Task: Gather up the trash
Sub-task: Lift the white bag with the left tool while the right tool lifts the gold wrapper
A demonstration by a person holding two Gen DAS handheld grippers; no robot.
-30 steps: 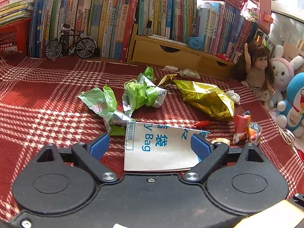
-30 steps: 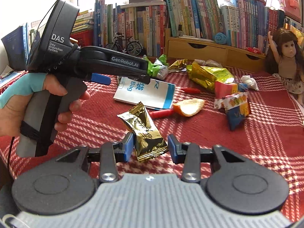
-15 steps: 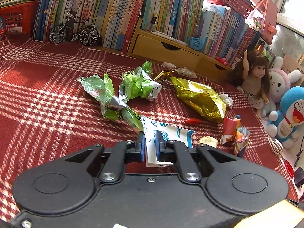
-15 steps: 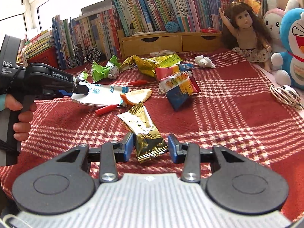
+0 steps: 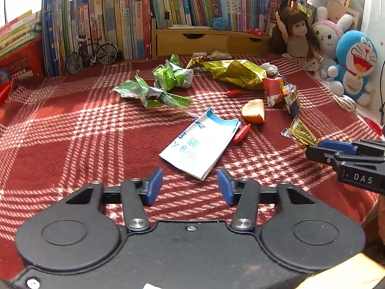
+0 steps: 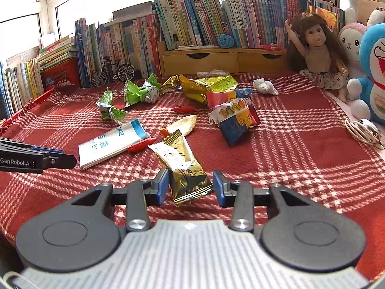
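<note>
My left gripper (image 5: 190, 186) is open just short of the white paper bag with blue print (image 5: 199, 144), which lies flat on the red checked cloth (image 5: 72, 125). My right gripper (image 6: 190, 187) is shut on a gold foil wrapper (image 6: 182, 163) and holds it just above the cloth. The left wrist view shows that wrapper (image 5: 300, 134) at the right gripper's tip (image 5: 312, 151). More trash lies beyond: green wrappers (image 5: 168, 77), a large gold bag (image 5: 235, 72), an orange peel (image 5: 253, 114), red sausage wrappers (image 5: 241, 133), a colourful packet (image 6: 235, 118) and a white tissue (image 6: 264, 86).
Rows of books (image 5: 115, 24), a wooden drawer unit (image 5: 192, 43) and a toy bicycle (image 5: 93, 55) line the back. A doll (image 5: 298, 36) and plush toys (image 5: 353, 65) sit at the right, with a coiled white cable (image 6: 363, 130) in front. A red basket (image 5: 16, 60) is far left.
My left gripper closed on the white bag, then let go and opened; the bag now lies turned ahead of it. The right gripper swung around still holding the gold wrapper.
</note>
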